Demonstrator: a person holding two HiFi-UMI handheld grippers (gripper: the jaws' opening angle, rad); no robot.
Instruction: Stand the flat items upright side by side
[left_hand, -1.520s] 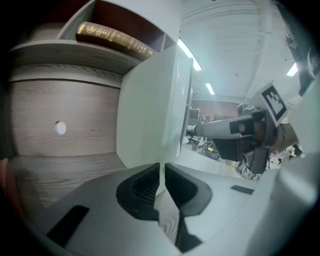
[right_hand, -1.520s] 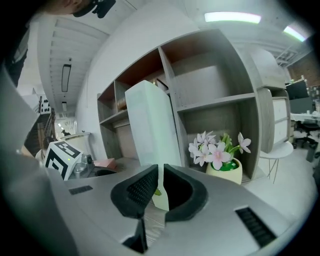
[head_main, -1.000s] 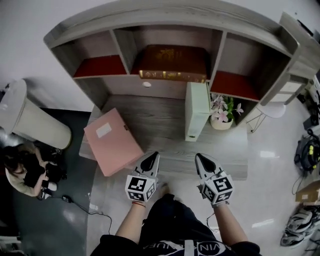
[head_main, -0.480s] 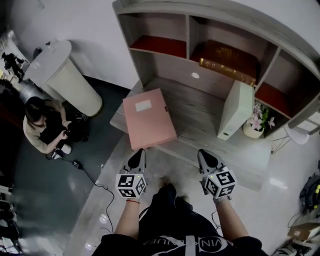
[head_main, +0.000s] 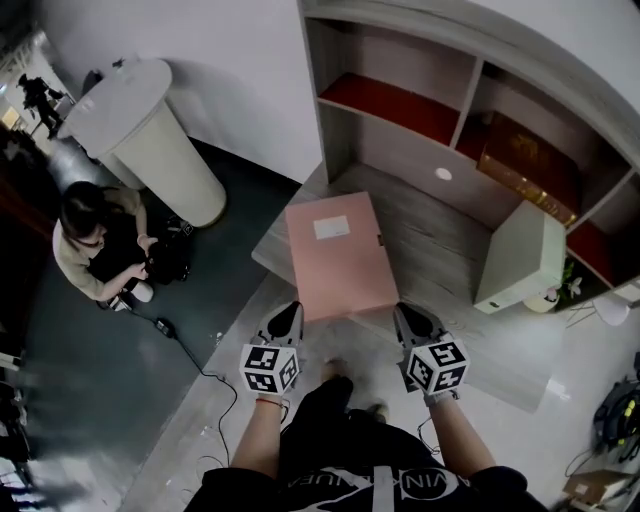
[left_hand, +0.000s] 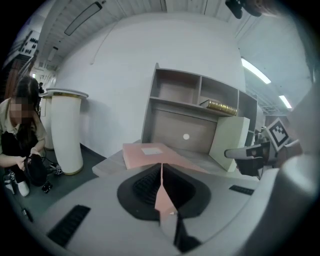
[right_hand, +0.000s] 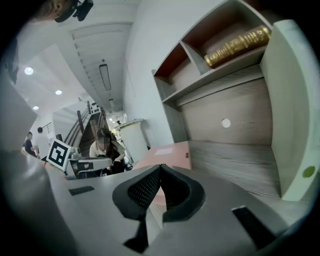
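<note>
A pink file box (head_main: 340, 255) lies flat on the grey desk (head_main: 440, 235), its near end sticking out over the front edge. A pale green file box (head_main: 520, 255) stands upright to its right, by the shelf unit. My left gripper (head_main: 285, 320) and right gripper (head_main: 411, 322) hover side by side just short of the pink box's near corners, both shut and empty. The left gripper view shows the pink box (left_hand: 150, 152) straight ahead beyond the closed left gripper (left_hand: 161, 165). The right gripper view has the pink box (right_hand: 167, 151) past the closed right gripper (right_hand: 160, 167).
A shelf unit (head_main: 400, 60) rises at the back of the desk, with a brown gilt-edged book (head_main: 525, 160) lying in one compartment. A white round pedestal (head_main: 150, 140) stands on the left. A person (head_main: 95, 240) sits on the dark floor beside it, and a cable (head_main: 190, 355) runs nearby.
The head view has swung left, so the pink box now sits centred ahead of both grippers, and the pedestal and seated person show more. Both grippers stay shut and empty.
</note>
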